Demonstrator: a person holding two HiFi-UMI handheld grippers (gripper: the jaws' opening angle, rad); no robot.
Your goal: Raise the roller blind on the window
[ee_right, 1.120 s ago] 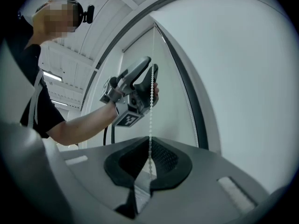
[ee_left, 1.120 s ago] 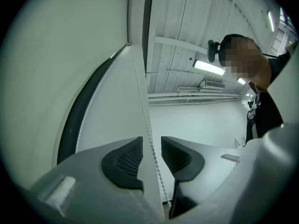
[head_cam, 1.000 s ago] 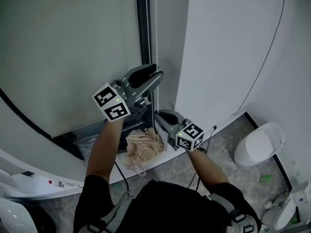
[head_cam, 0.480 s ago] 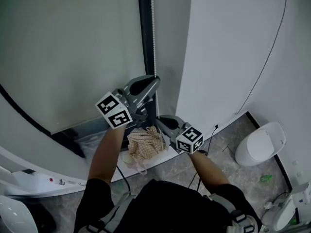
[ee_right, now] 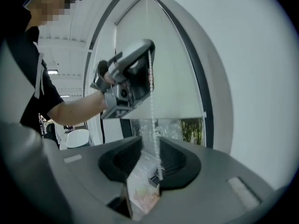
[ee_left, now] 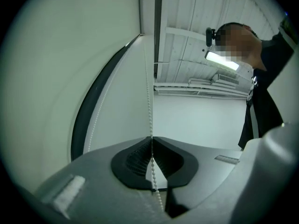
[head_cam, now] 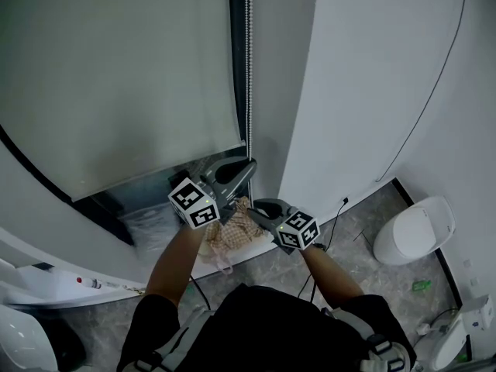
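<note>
The pale roller blind (head_cam: 116, 91) covers most of the window, and its bottom rail hangs a little above the sill. Its white bead chain (head_cam: 248, 68) runs straight down beside the dark frame. My left gripper (head_cam: 246, 165) has just closed and is shut on the bead chain (ee_left: 148, 101), which is pinched between its black pads (ee_left: 135, 160). Just below it, my right gripper (head_cam: 254, 206) has just been opening. In the right gripper view the right gripper (ee_right: 150, 141) shows a gap, and the bead chain (ee_right: 153, 115) hangs loose through it. That view also shows the left gripper (ee_right: 148, 48) higher on the chain.
A checked cloth (head_cam: 232, 235) lies on the sill under both grippers. The white wall (head_cam: 364, 91) stands close on the right, with a thin black cable (head_cam: 434, 91) running down it. A white round bin (head_cam: 407, 231) sits on the floor at the right.
Both grippers have come down along the chain. The left jaws have closed on it and the right jaws have opened. The blind's bottom edge stands higher above the sill.
</note>
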